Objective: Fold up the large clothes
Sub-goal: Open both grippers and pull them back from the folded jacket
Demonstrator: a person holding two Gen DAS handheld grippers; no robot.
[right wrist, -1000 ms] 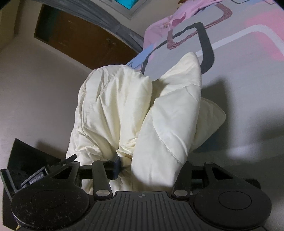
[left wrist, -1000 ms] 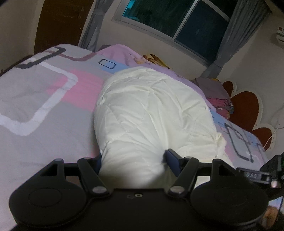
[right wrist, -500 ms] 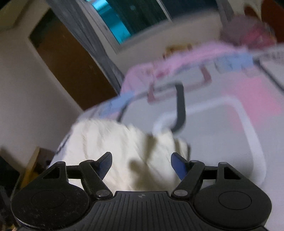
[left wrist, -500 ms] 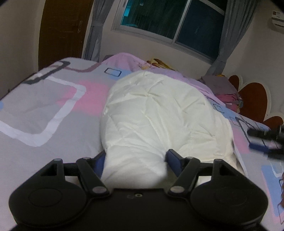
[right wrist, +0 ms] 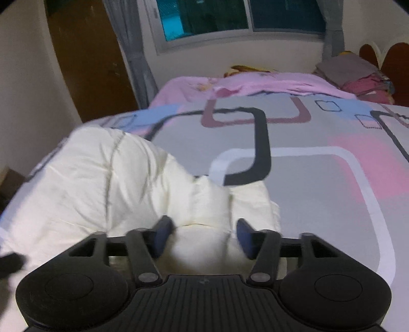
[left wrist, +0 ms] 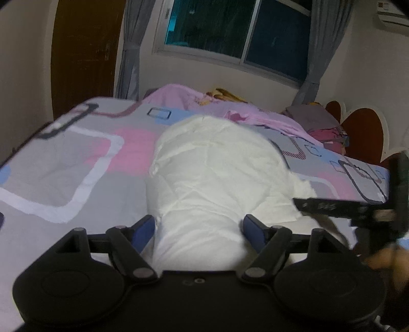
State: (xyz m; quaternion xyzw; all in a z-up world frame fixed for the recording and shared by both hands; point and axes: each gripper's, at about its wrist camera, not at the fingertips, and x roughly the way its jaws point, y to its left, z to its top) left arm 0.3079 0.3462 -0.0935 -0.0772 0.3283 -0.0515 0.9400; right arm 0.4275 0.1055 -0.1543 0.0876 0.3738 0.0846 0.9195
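Left claw point(left wrist: 199, 231) opening, right claw point(right wrist: 202, 236) closing — cream jacket point(left wrist: 217, 173) between both.

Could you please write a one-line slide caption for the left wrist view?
Left gripper opening around a cream padded garment on the patterned bed cover.

bedroom surroundings, both wrist views

bed point(left wrist: 64, 163) covered by a grey sheet printed with pink patches and white, dark and maroon rounded-square outlines. pink blanket point(right wrist: 268, 83) lies crumpled along the far edge. folded grey and red clothes point(left wrist: 317, 122) stacked at the head end, beside a dark red scalloped headboard point(left wrist: 363, 135). dark window point(left wrist: 237, 28) on the far wall, grey curtains point(left wrist: 130, 48) at both sides. brown wooden door point(left wrist: 84, 51) to the left. air conditioner point(left wrist: 393, 12) upper right, partly cut off.
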